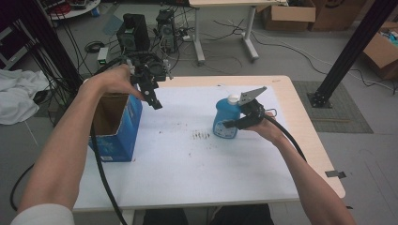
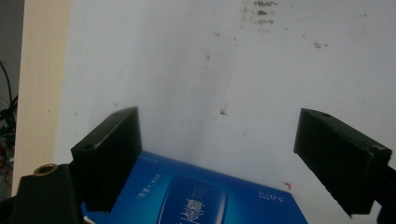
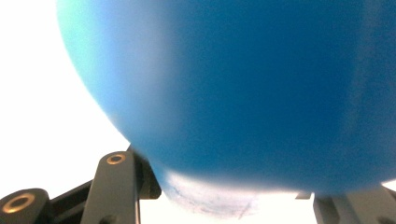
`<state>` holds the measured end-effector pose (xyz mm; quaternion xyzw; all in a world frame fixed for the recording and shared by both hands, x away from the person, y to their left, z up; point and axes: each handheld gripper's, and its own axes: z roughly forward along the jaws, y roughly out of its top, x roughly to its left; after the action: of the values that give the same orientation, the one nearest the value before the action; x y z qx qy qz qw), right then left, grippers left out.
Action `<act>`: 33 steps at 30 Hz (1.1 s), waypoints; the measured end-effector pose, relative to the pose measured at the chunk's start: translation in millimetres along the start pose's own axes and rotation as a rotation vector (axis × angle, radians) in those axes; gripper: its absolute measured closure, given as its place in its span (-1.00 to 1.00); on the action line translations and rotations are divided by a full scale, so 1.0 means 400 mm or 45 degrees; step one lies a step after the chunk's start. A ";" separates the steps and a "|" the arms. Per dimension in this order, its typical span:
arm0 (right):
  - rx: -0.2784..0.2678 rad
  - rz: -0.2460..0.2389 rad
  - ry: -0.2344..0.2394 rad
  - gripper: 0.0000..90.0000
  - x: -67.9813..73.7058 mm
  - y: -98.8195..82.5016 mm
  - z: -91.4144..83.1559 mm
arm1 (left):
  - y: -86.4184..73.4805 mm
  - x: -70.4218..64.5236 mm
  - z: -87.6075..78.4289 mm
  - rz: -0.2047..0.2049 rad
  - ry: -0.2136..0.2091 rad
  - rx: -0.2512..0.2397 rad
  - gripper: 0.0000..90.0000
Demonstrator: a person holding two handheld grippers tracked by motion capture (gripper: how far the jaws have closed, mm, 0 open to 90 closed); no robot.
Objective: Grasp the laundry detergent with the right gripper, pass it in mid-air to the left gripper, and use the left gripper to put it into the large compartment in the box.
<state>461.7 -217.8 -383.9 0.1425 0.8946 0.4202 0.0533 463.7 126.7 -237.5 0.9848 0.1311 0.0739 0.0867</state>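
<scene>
Though ringed by cables and cardboard on the floor beyond, broad pale surface (image 1: pixel 300 140) first, covered almost edge to edge by a white sheet (image 1: pixel 187 173). Spotted with dark smudges (image 1: pixel 202 136) near the middle of that sheet.

Next in size, at the left edge: blue box (image 1: pixel 123 136), upright, top flaps open, brown inside on show. Seen again from the left gripper view as a blue printed face (image 2: pixel 196 200) low in the picture, below and between the two black jaws.

Right of the middle, well apart from the box: blue bottle (image 1: pixel 221 115), upright on the sheet, just right of the smudges. Topped by a white cap (image 1: pixel 233 99). Looms as a rounded blue wall (image 3: pixel 243 93) close against the lens in the right gripper view.

Then the right tongs (image 1: pixel 231 124), brought in from the right by the person's right hand (image 1: pixel 265 126) and laid level across the bottle's lower body. Pinching the bottle, one jaw on either side, pressed to its flanks. Grey three-cornered plate standing up just behind the cap.

Smallest, the left tongs (image 1: pixel 154 99), raised in the left hand (image 1: pixel 110 82) above the far right corner of the box, pointing down and to the right. Spread wide, nothing between the jaws, touching neither box nor sheet.
</scene>
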 end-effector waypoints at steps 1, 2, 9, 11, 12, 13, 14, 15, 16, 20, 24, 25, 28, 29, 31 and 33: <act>-0.001 -0.001 0.001 0.01 0.000 -0.001 0.000 | -0.001 0.000 -0.001 0.002 0.001 0.002 -0.65; -0.001 -0.003 0.000 0.02 0.001 -0.001 -0.001 | -0.002 0.000 -0.001 -0.002 0.002 0.000 -0.65; -0.017 -0.008 -0.003 0.04 0.002 -0.006 -0.002 | -0.006 0.000 -0.008 -0.006 0.006 -0.009 -0.65; -0.018 -0.007 -0.003 0.04 0.002 -0.006 -0.003 | -0.007 0.001 -0.010 -0.008 0.006 -0.014 -0.65; -0.017 -0.007 -0.003 0.04 0.002 -0.006 -0.003 | -0.008 0.001 -0.011 -0.008 0.005 -0.015 -0.65; -0.013 -0.008 -0.003 0.04 0.003 -0.005 -0.003 | -0.008 0.001 -0.011 -0.009 0.005 -0.015 -0.65; -0.010 -0.011 -0.002 0.04 0.003 -0.004 -0.003 | -0.009 0.001 -0.011 -0.011 0.005 -0.015 -0.65; -0.007 -0.010 -0.001 0.04 0.003 -0.004 -0.004 | -0.009 0.002 -0.012 -0.012 0.006 -0.016 -0.65; -0.005 -0.009 0.000 0.04 0.003 -0.004 -0.004 | -0.010 0.002 -0.012 -0.013 0.005 -0.017 -0.65; 0.014 -0.006 0.001 0.04 0.007 -0.001 -0.008 | -0.009 0.003 -0.012 -0.013 0.005 -0.018 -0.65; 0.033 -0.013 0.004 0.04 0.015 0.003 -0.016 | -0.003 0.001 -0.013 -0.007 0.001 -0.024 -0.64; 0.032 -0.018 0.008 0.04 0.016 0.005 -0.018 | -0.001 0.000 -0.013 -0.002 -0.003 -0.022 -0.64; 0.034 -0.025 0.013 0.04 0.023 0.012 -0.027 | 0.005 -0.003 -0.014 0.004 -0.005 -0.023 -0.64; 0.034 -0.024 0.010 0.04 0.025 0.015 -0.030 | 0.008 -0.004 -0.015 0.006 -0.006 -0.024 -0.64; 0.032 -0.024 0.013 0.03 0.029 0.024 -0.038 | 0.013 -0.008 -0.020 0.022 0.000 -0.019 -0.64; 0.033 -0.033 0.022 0.03 0.035 0.035 -0.047 | 0.020 -0.013 -0.028 0.032 0.002 -0.026 -0.64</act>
<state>447.5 -219.0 -360.5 0.1280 0.9021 0.4091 0.0492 458.5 119.5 -225.6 0.9854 0.1180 0.0773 0.0958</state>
